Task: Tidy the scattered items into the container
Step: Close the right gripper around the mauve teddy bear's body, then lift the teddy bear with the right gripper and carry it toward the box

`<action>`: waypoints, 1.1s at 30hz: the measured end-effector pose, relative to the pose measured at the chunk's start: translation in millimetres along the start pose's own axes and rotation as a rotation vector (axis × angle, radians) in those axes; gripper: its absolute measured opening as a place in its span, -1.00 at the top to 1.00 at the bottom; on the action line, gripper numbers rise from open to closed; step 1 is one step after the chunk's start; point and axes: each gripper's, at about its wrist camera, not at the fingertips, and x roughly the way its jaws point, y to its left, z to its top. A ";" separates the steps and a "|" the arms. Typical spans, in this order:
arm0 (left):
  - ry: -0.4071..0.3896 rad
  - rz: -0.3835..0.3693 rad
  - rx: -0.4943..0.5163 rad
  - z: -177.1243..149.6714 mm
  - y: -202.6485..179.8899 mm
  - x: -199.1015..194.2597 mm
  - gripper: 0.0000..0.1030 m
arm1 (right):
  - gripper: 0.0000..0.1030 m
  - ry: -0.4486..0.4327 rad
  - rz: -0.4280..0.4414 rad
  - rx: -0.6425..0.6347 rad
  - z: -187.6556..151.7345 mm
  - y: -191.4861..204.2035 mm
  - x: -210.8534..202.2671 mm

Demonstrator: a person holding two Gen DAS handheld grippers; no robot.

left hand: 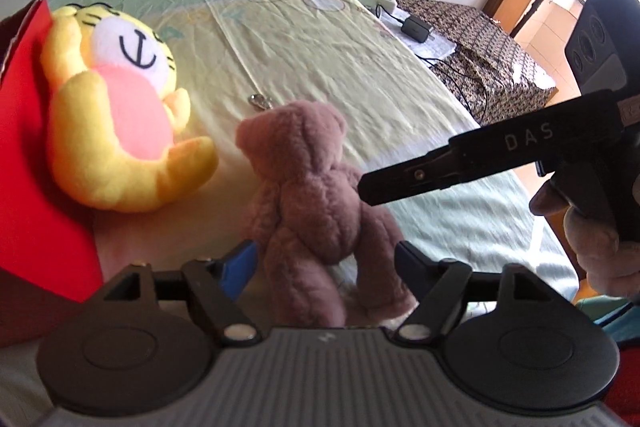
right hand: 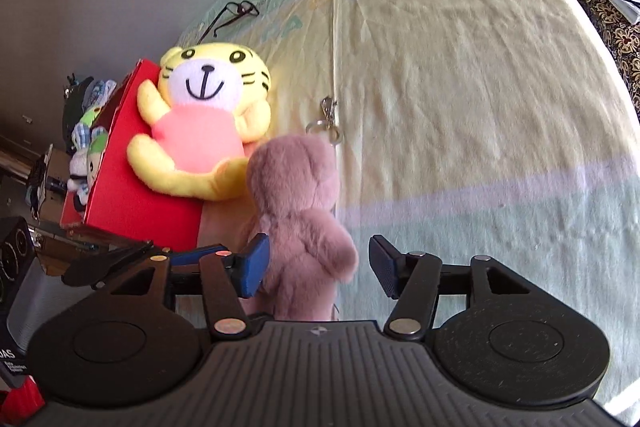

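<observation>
The pink bear's (left hand: 316, 195) feet hide behind the left claw's body, and its face is turned away. The red box (left hand: 36, 163) runs off the left edge. Small toys (right hand: 86, 155) inside it are half hidden by its wall. The yellow tiger (left hand: 116, 115) looks blurry in the left view. The hand (left hand: 596, 247) is cut off at the right edge.

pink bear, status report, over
Left gripper and right gripper open around pink bear. Yellow tiger leaning on red box. Keyring beyond bear.
</observation>
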 end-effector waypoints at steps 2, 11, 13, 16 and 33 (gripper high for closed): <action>0.010 0.011 -0.027 5.6 3.2 11.6 -0.57 | -0.14 -0.007 -0.007 0.013 6.1 0.1 7.2; 0.012 -0.002 -0.084 13.2 9.3 25.3 -0.60 | -0.13 0.083 0.052 0.058 12.0 -5.1 28.6; 0.008 0.001 -0.089 12.9 11.0 22.2 -0.53 | -0.12 0.100 0.062 0.057 12.1 -7.2 27.1; 0.005 0.024 -0.072 12.2 10.5 13.3 -0.46 | -0.12 0.129 0.078 0.074 10.3 -13.0 27.2; -0.061 0.136 0.007 -1.1 -0.7 -29.3 -0.62 | 0.17 0.148 0.272 -0.044 12.0 56.2 38.3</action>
